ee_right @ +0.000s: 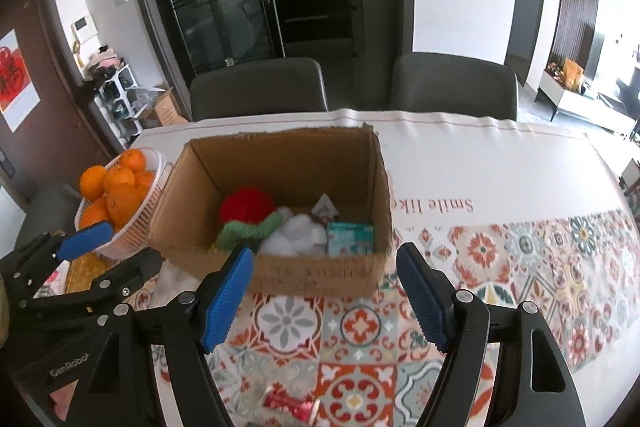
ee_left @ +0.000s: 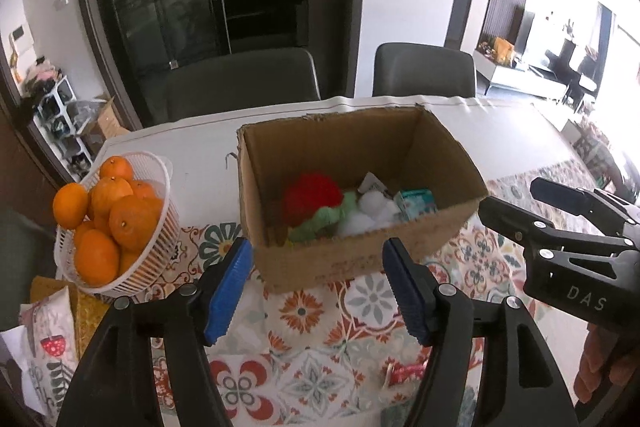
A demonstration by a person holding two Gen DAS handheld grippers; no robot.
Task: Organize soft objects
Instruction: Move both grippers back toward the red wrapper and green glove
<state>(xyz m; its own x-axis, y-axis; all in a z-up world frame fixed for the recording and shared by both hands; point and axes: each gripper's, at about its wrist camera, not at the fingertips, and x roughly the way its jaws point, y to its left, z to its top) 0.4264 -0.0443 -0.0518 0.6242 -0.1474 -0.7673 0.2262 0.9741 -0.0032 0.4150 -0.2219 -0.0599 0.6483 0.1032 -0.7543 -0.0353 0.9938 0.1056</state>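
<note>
An open cardboard box (ee_left: 304, 267) (ee_right: 280, 273) stands on the patterned tablecloth. Inside it lie a red fluffy ball (ee_left: 312, 195) (ee_right: 246, 207), a green knitted piece (ee_left: 320, 221) (ee_right: 248, 231), white cotton balls (ee_left: 370, 213) (ee_right: 294, 237) and a teal tissue pack (ee_left: 416, 205) (ee_right: 351, 237). My left gripper (ee_left: 320, 287) is open and empty, just in front of the box. My right gripper (ee_right: 326, 297) is open and empty, also in front of the box. A small red wrapped item (ee_left: 404, 373) (ee_right: 288, 403) lies on the cloth near me.
A white basket (ee_left: 148, 267) (ee_right: 136, 223) of oranges stands left of the box. A patterned pouch (ee_left: 48, 339) lies at the near left. Two grey chairs (ee_left: 240, 83) (ee_right: 452, 87) stand behind the table. The right gripper shows at the right in the left wrist view (ee_left: 568, 227).
</note>
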